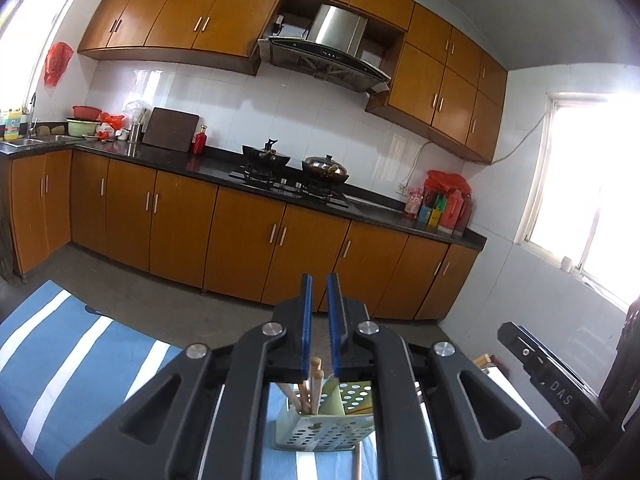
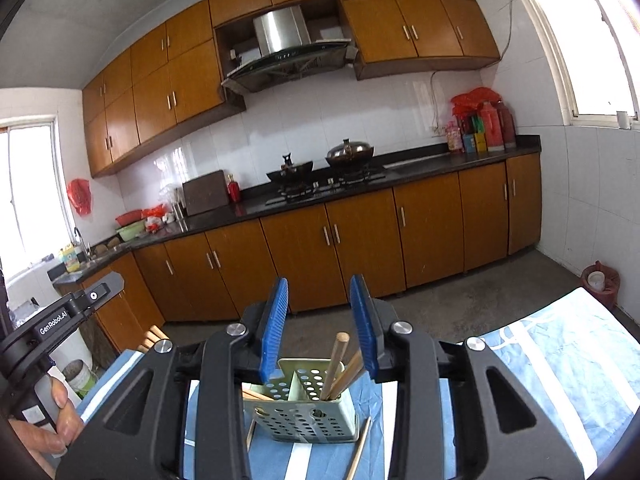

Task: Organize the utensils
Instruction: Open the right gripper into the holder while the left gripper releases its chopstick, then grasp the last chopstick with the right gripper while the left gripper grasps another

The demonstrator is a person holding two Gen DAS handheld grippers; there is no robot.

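Pale green perforated caddy (image 2: 304, 404) stands on the blue striped cloth (image 2: 560, 360), chopsticks (image 2: 334, 368) upright in its right compartment. More chopsticks lie loose: one (image 2: 362, 446) on the cloth at the caddy's front right, others (image 2: 154, 338) at the table's left edge. Right gripper (image 2: 320, 308) has its jaws apart, empty; left gripper (image 1: 319, 304) nearly closed, nothing between. Next pick, probably: the front stick (grip near mid-length, lift clear, then tip it upright over a compartment).
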